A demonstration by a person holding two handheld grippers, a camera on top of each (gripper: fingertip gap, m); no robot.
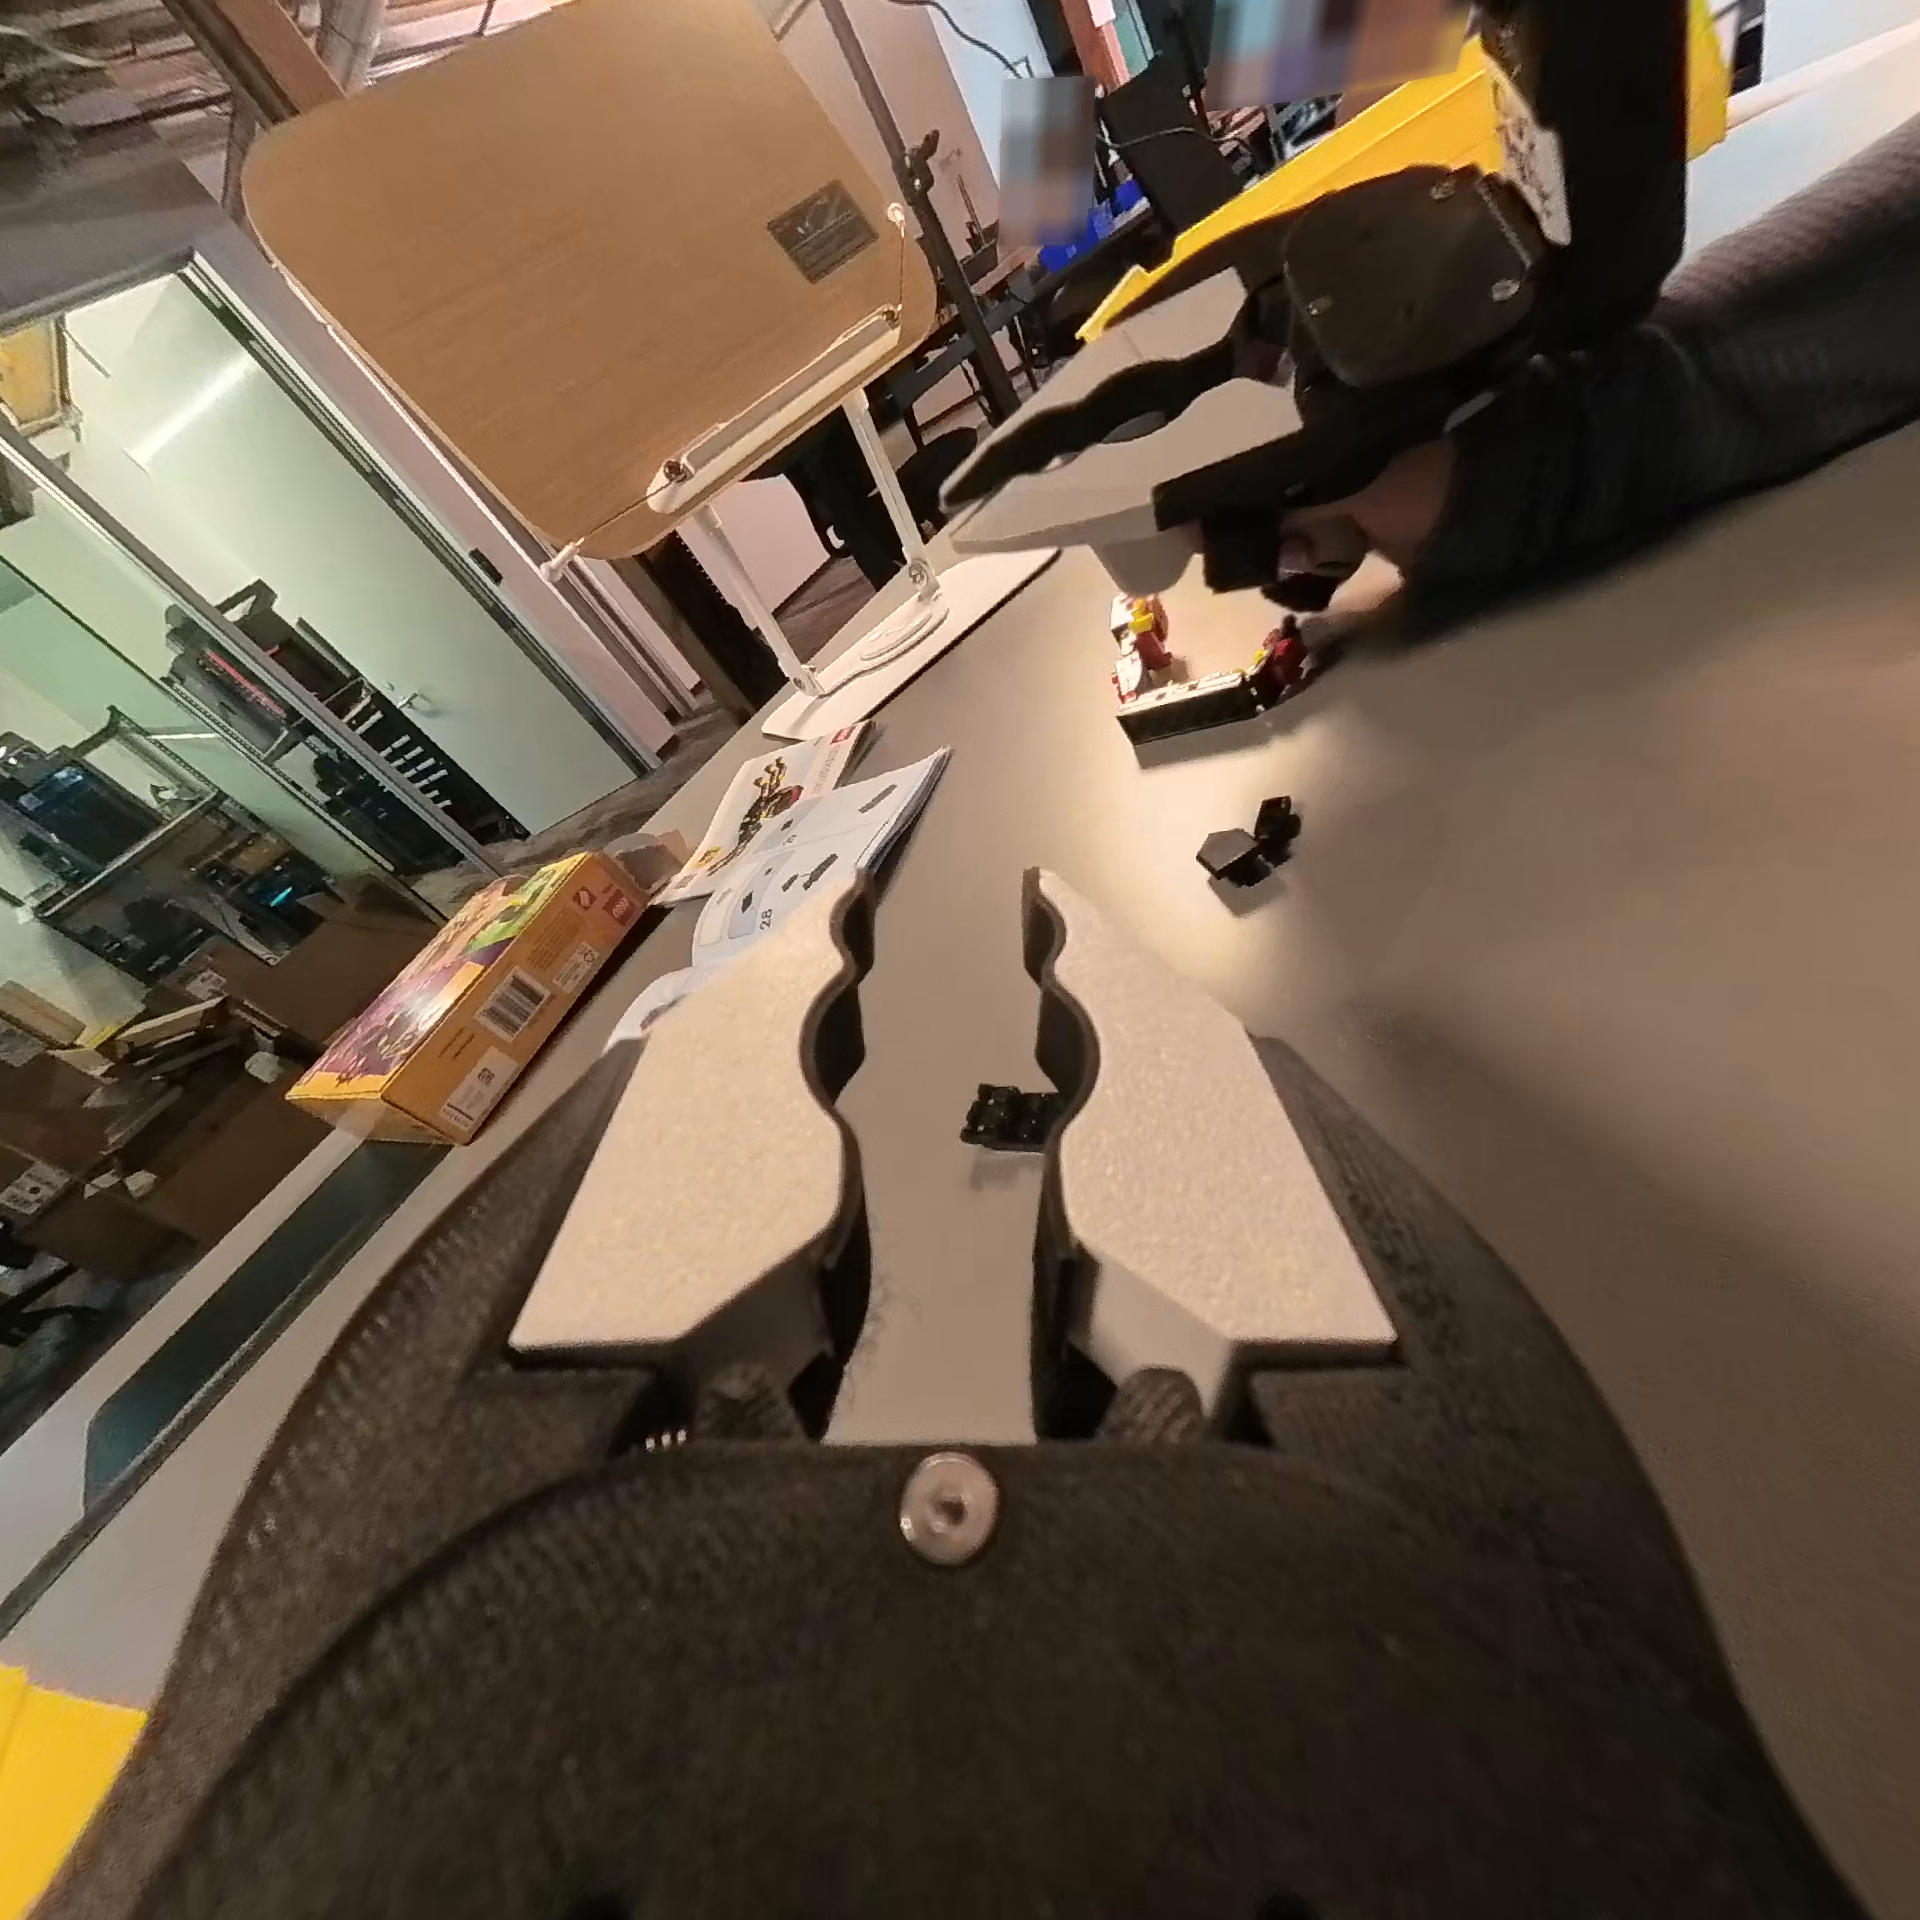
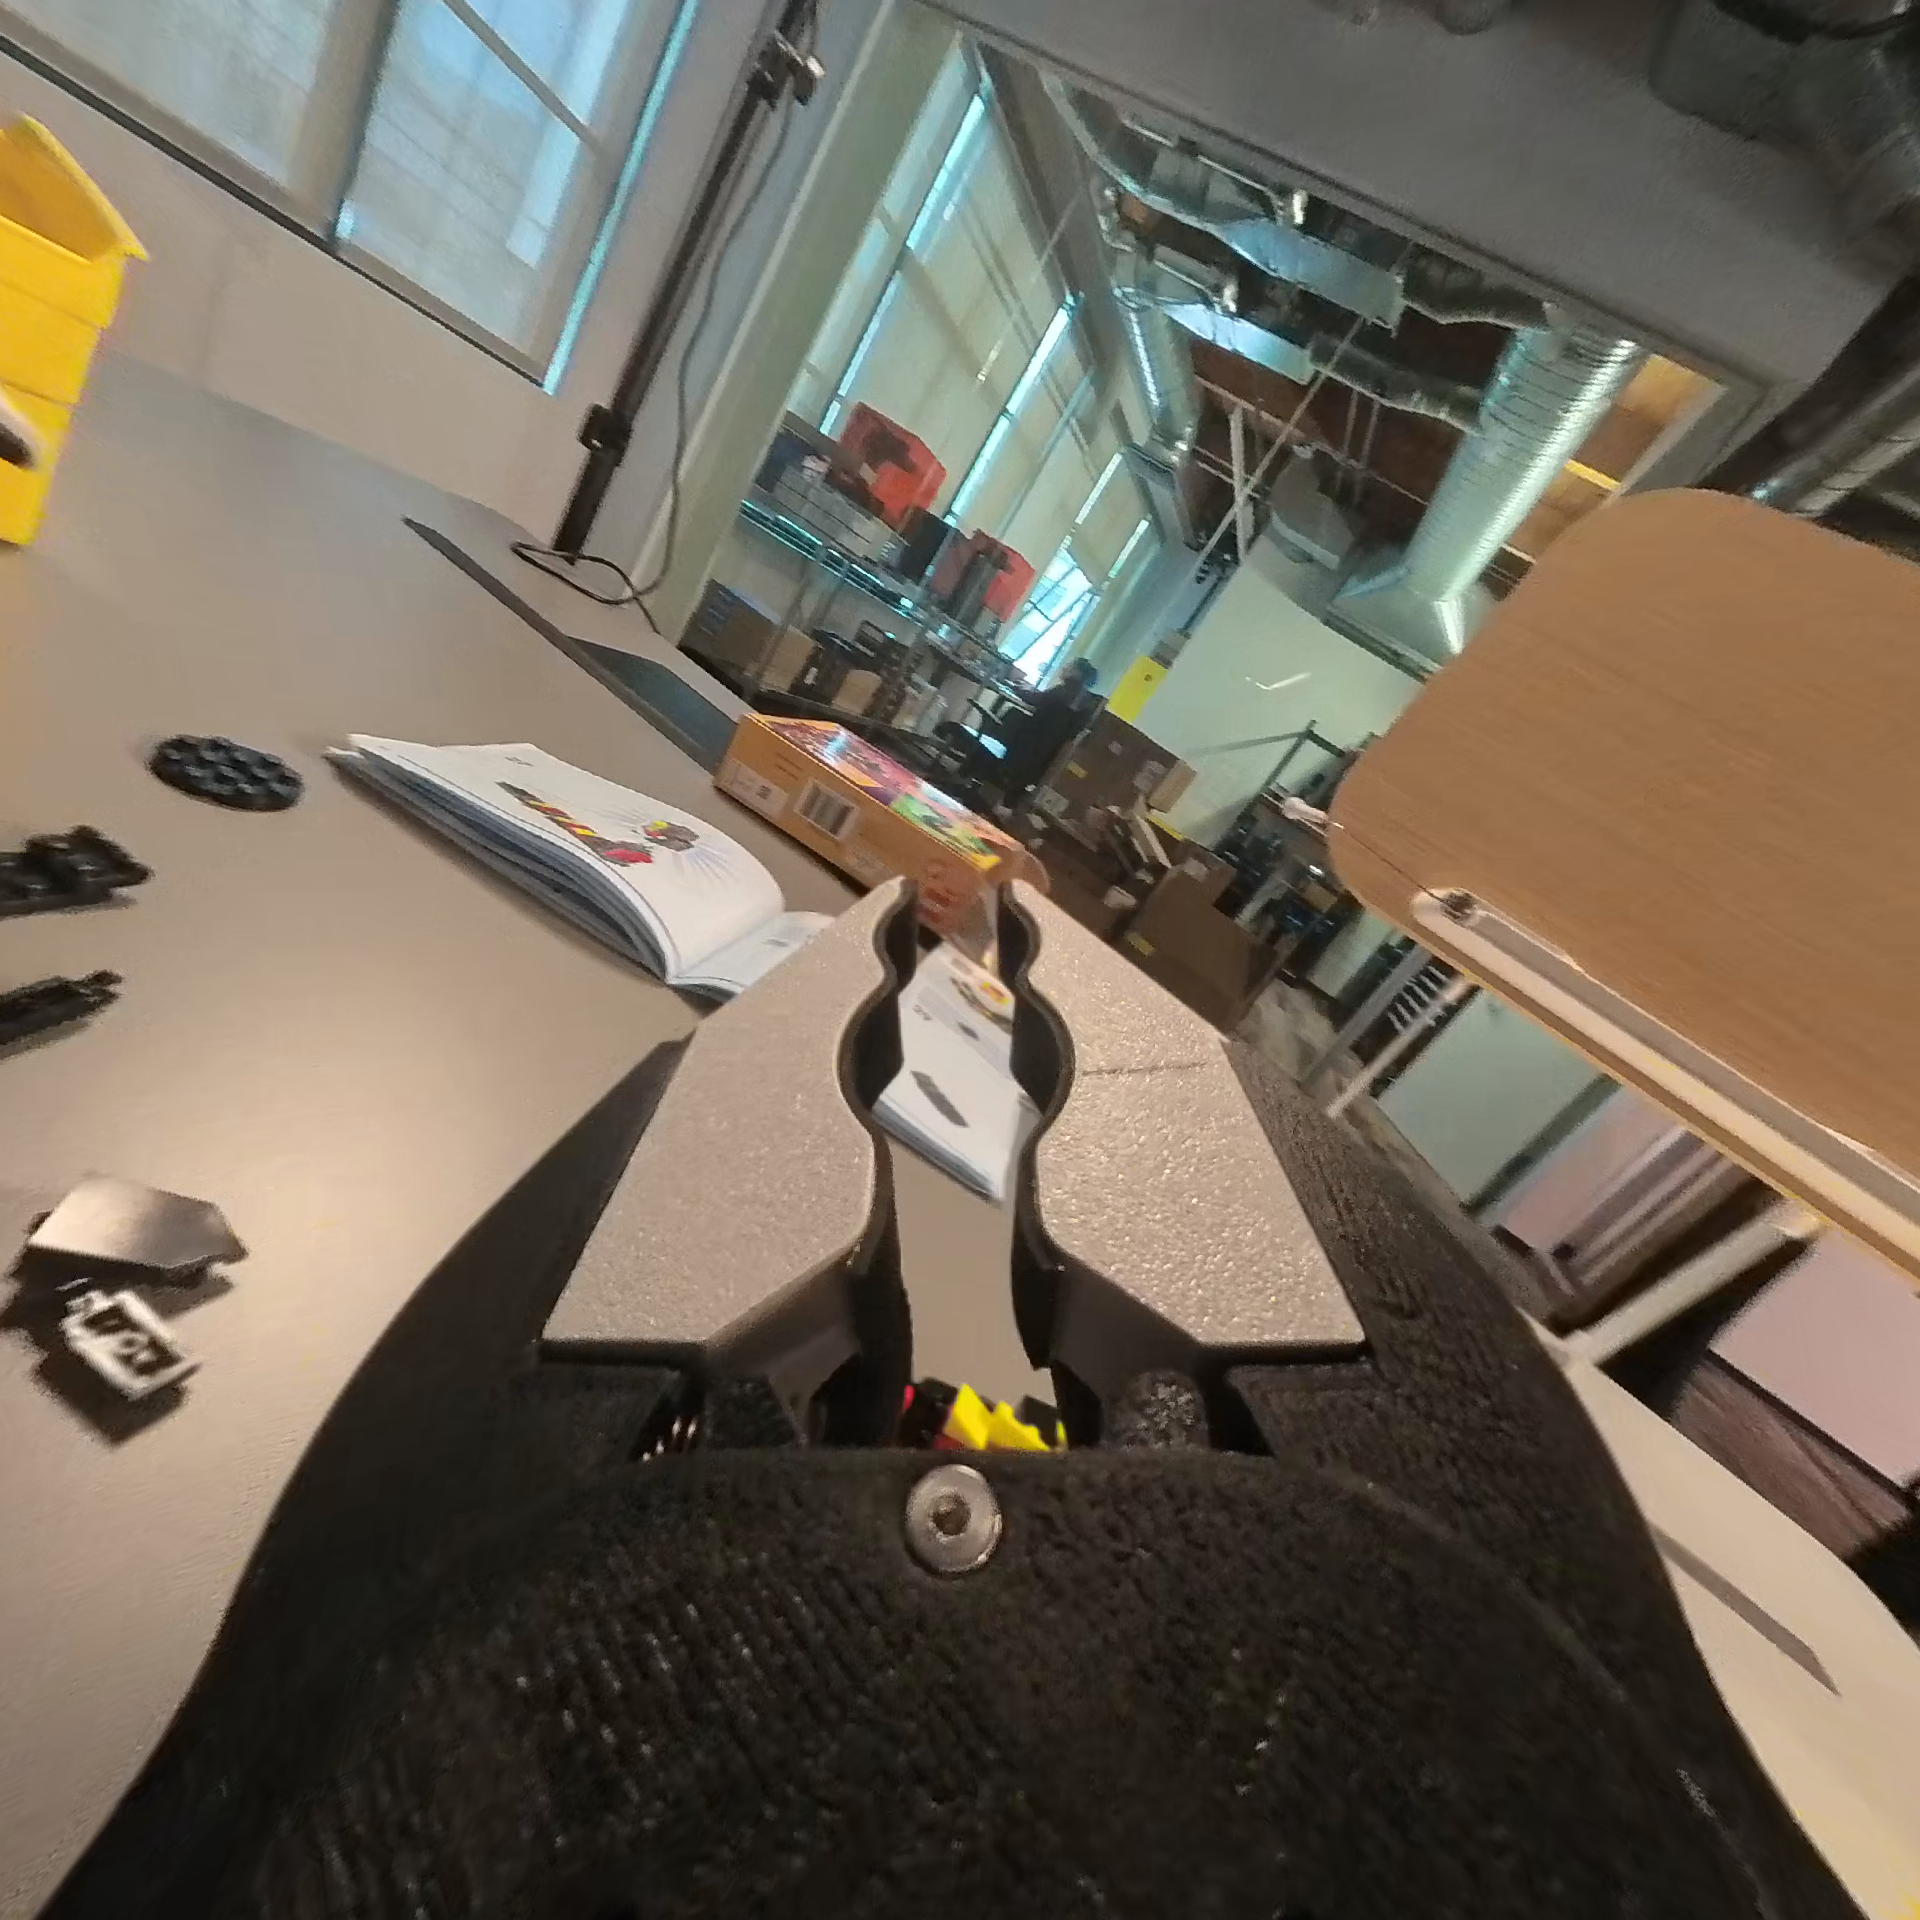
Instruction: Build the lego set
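My left gripper (image 1: 948, 904) is open and low over the grey table (image 1: 1558, 1039). A small black Lego piece (image 1: 1006, 1114) lies on the table between its fingers, close to the right finger. Two more black pieces (image 1: 1252, 836) lie farther ahead. A partly built red, white and black Lego model (image 1: 1195, 681) stands beyond them. My right gripper (image 1: 971, 509) hovers just above and left of that model. In the right wrist view my right gripper (image 2: 958, 899) is narrowly open and holds nothing; a bit of yellow and red Lego (image 2: 987, 1423) shows below its base.
An open instruction booklet (image 1: 821, 831) (image 2: 582, 842) and an orange Lego box (image 1: 468, 997) (image 2: 862, 800) lie near the table's edge. A wooden book stand (image 1: 582, 260) (image 2: 1662, 810) stands behind. Loose black pieces (image 2: 130, 1226), a round black plate (image 2: 223, 774) and a yellow bin (image 2: 52, 312) sit at the left. The gap from one gripper's tips to the other's is roughly 15 cm.
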